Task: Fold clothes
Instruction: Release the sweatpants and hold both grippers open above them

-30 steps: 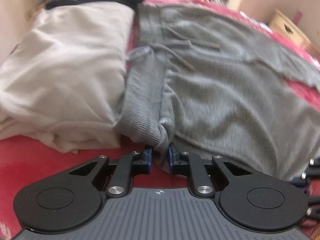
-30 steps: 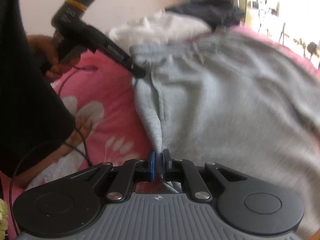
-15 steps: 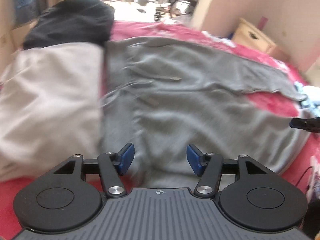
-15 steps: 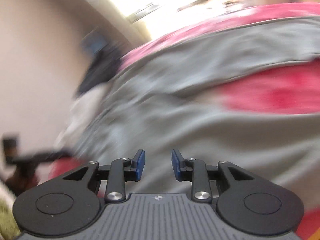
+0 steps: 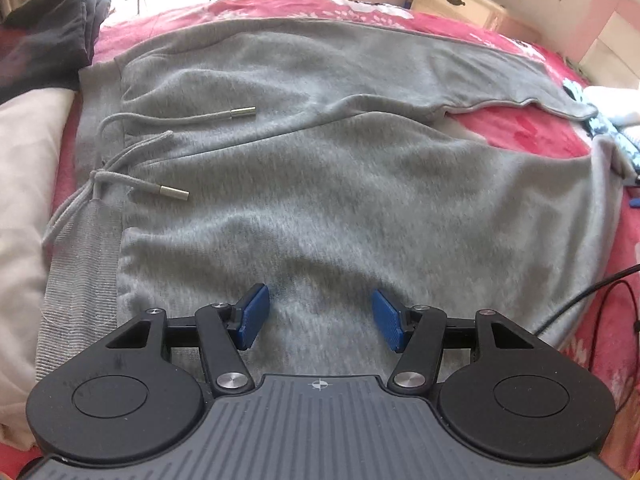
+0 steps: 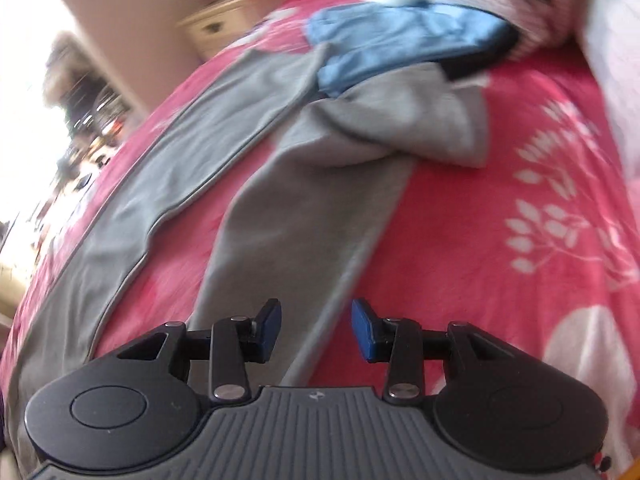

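Both grippers are hanging empty over soft, floppy grey sweatpants (image 5: 360, 184): left gripper (image 5: 319, 317) half-open, right gripper (image 6: 316, 330) opening just above a leg; seams and cuffs are offering the firmest hold.

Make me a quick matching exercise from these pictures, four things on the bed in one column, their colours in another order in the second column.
Things:
1. sweatpants
2. bedspread
3. folded garment beside the waistband
4. cloth lying on the trouser leg ends

Colours:
A. blue
B. cream
C. grey
D. pink with white leaves

Pairs: 1-C, 2-D, 3-B, 4-A
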The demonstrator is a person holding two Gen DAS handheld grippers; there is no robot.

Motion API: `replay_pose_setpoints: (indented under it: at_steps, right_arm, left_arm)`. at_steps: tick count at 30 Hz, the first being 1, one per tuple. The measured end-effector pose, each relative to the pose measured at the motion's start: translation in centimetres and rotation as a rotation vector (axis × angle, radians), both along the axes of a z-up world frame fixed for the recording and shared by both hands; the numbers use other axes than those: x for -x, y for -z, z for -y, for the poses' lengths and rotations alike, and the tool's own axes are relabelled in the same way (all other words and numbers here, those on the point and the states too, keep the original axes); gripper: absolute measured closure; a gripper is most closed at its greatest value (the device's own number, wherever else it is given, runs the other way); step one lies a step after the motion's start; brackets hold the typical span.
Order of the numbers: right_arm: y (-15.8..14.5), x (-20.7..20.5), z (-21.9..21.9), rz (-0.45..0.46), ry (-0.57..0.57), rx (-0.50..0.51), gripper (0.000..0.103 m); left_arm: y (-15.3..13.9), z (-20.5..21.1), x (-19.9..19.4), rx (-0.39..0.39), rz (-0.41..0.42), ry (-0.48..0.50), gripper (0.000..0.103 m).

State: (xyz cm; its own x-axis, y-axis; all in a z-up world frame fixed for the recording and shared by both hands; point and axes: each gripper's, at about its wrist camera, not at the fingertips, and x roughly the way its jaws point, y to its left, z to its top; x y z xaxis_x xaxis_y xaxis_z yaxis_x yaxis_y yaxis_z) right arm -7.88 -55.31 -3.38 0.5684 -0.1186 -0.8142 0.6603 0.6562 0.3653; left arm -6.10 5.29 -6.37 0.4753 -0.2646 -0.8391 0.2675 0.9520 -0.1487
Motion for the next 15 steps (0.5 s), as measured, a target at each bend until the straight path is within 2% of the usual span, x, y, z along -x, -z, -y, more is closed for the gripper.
replay_pose_setpoints:
  at_steps: [7,13,15]
  right_arm:
    - [1.4,-1.1,0.9,-0.053,0.022,0.001,0.064]
    - [-0.5,-1.8,0.1,-0.022,-0.032,0.179,0.065]
    - [-0.9,-2.3,0.6,0.01,-0.017,0.167,0.065]
  left_arm:
    - [-0.1,0.2,0.6,-0.034,0.01,0.008,0.045]
    - [0.1,0.6,0.6,-0.056,0.02,0.014,0.045]
    - [0.2,0.7,0.6,-0.063,0.024,0.015,0.044]
